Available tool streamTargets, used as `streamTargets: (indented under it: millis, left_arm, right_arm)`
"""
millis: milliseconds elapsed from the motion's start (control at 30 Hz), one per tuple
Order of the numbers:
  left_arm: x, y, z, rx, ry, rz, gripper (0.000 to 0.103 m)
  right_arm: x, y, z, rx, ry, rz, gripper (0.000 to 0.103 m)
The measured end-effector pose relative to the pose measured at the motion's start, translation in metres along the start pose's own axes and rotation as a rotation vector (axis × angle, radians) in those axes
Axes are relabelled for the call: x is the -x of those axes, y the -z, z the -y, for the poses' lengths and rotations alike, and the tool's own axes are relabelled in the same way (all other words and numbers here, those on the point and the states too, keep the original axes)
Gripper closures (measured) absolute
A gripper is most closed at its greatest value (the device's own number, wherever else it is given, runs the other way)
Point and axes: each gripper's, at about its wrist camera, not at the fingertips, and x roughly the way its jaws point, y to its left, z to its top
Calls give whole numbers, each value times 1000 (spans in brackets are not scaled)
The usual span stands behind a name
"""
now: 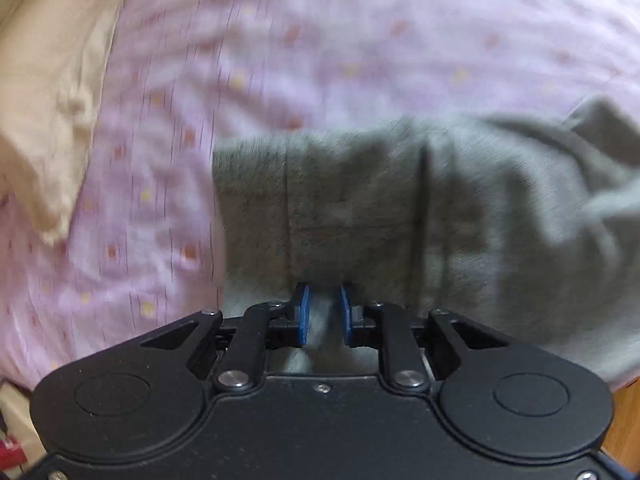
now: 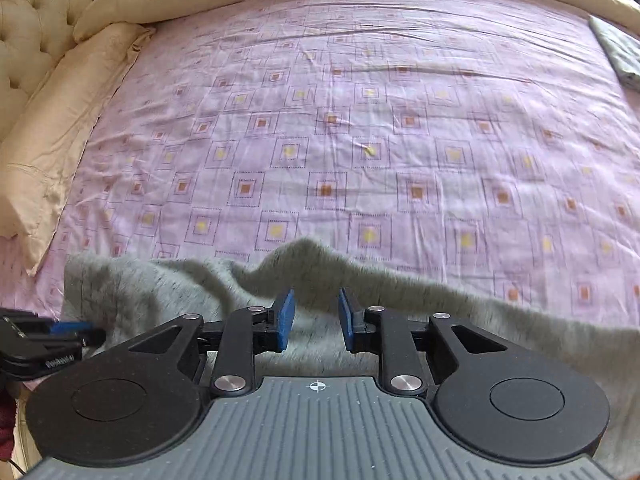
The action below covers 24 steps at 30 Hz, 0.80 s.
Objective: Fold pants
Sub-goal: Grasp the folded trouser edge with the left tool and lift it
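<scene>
Down at the near edge of the bed lie the grey fuzzy fleece pants (image 2: 168, 292), rumpled across the pink-lilac bedsheet printed with small squares (image 2: 360, 128). From the right wrist view, the cloth runs as a wavy band from near left to near right, with one raised hump near the middle, and the wide patterned sheet stretches far beyond it.

The right gripper (image 2: 316, 320) sits low over the pants with its blue pads (image 2: 286, 318) parted; grey fleece shows in the gap and beneath them, but the pads are not pressing on it. At the left edge of that same view the left gripper (image 2: 82, 330) comes in sideways, its blue tip at the left end of the pants.

In the left wrist view, which is blurred, the left gripper (image 1: 323, 314) has its blue pads close together with a slim gap, and grey fabric lies in and behind that gap; whether it is truly pinched I cannot tell. The pants (image 1: 400, 200) fill the right and middle here, with straight seam lines running far to near.

A cream satin pillow (image 2: 64, 120) lies along the left side of the bed, against a cream tufted headboard (image 2: 36, 12). A folded grey-green cloth (image 2: 618, 50) rests at the far right.
</scene>
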Motion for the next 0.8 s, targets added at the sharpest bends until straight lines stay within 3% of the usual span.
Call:
streamTargets:
  millis: [67,333,467,633,800]
  left_arm:
    - [1,4,-3,2,10,30,73]
    - [-1,-4,11,16,-59,-3,76]
    - [-2,-7,16,20,-74,-4,80]
    - [-3,-9,15,39,-81,-14,80]
    - [-4,-10,16,44,-92,-26,81]
  right_arm:
    - [-10,-12,3,40,-6,-21,79]
    - [-56,-46,5,193,-41,-121,74]
    - [-56,-30,3,245,-142,-194,75]
    - [-52,11,-6,326,-191,-263,74]
    - [-54,7,-1,256,-209,-253,74]
